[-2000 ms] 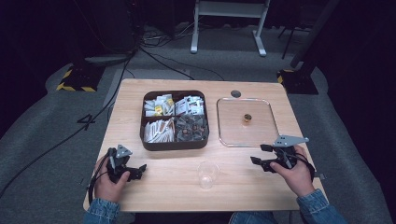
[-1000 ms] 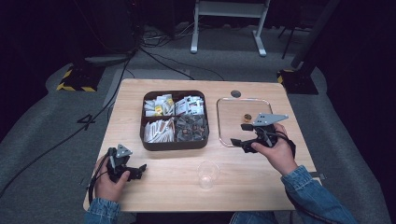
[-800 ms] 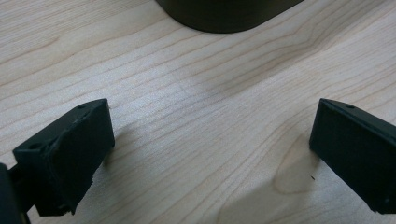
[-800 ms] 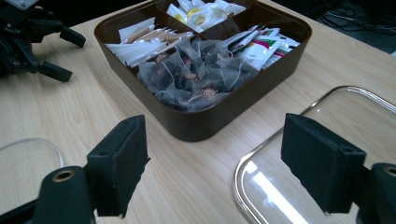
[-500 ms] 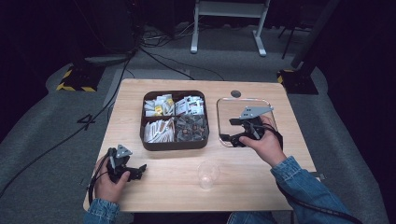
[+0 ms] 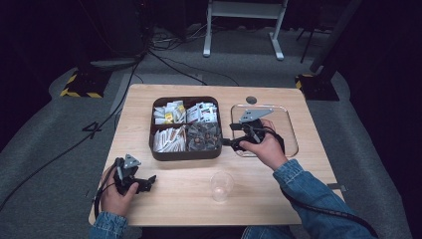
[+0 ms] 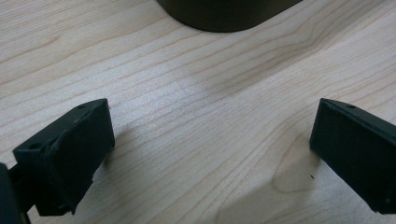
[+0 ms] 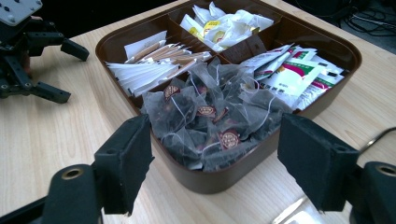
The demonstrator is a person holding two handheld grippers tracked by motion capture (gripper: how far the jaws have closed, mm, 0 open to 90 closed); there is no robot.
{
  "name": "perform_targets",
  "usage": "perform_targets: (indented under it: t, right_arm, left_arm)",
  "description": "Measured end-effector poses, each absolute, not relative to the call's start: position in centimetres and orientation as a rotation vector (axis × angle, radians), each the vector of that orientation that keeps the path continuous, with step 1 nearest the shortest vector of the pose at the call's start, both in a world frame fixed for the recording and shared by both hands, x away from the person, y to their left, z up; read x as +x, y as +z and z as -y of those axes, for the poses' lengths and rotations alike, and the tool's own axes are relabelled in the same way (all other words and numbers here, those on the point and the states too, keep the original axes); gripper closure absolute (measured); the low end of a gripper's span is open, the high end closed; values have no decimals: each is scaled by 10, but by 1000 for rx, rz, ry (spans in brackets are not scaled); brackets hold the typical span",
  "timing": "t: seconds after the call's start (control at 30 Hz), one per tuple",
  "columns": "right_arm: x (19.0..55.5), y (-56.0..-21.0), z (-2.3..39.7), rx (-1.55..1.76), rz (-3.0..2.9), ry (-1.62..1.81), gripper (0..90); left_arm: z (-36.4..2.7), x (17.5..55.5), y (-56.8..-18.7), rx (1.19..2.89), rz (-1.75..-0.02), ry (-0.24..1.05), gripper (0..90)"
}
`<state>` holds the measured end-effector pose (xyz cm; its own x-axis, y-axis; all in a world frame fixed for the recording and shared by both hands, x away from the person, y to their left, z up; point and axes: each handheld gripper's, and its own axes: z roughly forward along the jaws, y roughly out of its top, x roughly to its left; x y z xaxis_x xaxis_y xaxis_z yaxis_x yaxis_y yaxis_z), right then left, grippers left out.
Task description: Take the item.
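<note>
While the person's left hand [image 6: 115, 193] rests near the front left edge of the tabletop [image 6: 174, 204], the left claw [image 6: 142, 182] it holds lies low over the wood with its jaws spread wide and nothing between them. Seen from the left claw view, those two black jaws sit just over bare wood grain, and the rounded dark corner of the box [image 7: 229, 14] lies ahead of them. A denim sleeve [image 6: 107, 229] covers the left forearm at the bottom edge.

Just right of the middle near the front edge, a clear plastic cup [image 6: 221, 185] stands upright on the wood, apart from both claws.

Farther in, the right forearm in its denim sleeve [image 6: 318, 199] reaches diagonally forward and to the left. The right hand [image 6: 263, 147] holds the right claw [image 6: 228, 134] at the right side of the brown box [image 6: 185, 154], over the left edge of a clear tray [image 6: 291, 130]. Its jaws are wide apart and grip nothing. In the right claw view they frame the box's nearest compartment, heaped with mesh tea bags [image 8: 210, 119]. The neighbouring compartments hold paper sticks [image 8: 149, 65], green and white packets [image 8: 294, 72], and white sachets [image 8: 224, 21] at the far corner.
</note>
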<state>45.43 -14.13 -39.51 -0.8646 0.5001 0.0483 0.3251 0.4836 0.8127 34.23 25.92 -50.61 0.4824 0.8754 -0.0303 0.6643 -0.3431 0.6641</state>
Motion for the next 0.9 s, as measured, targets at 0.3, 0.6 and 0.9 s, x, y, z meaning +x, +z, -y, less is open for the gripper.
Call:
perform_targets:
  t: [0.3,0.6,0.9]
  right_arm:
    - [463,-407,118,655,-2593,1308,356]
    - [471,-423,93,660,-2623,1300,359]
    - [478,-434,83,661,-2651,1308,399]
  left_arm:
    - [-259,342,-506,2116,-1266,445,3]
    - [-259,342,-506,2115,-1266,444,3]
    - [-259,342,-506,2117,-1265,444,3]
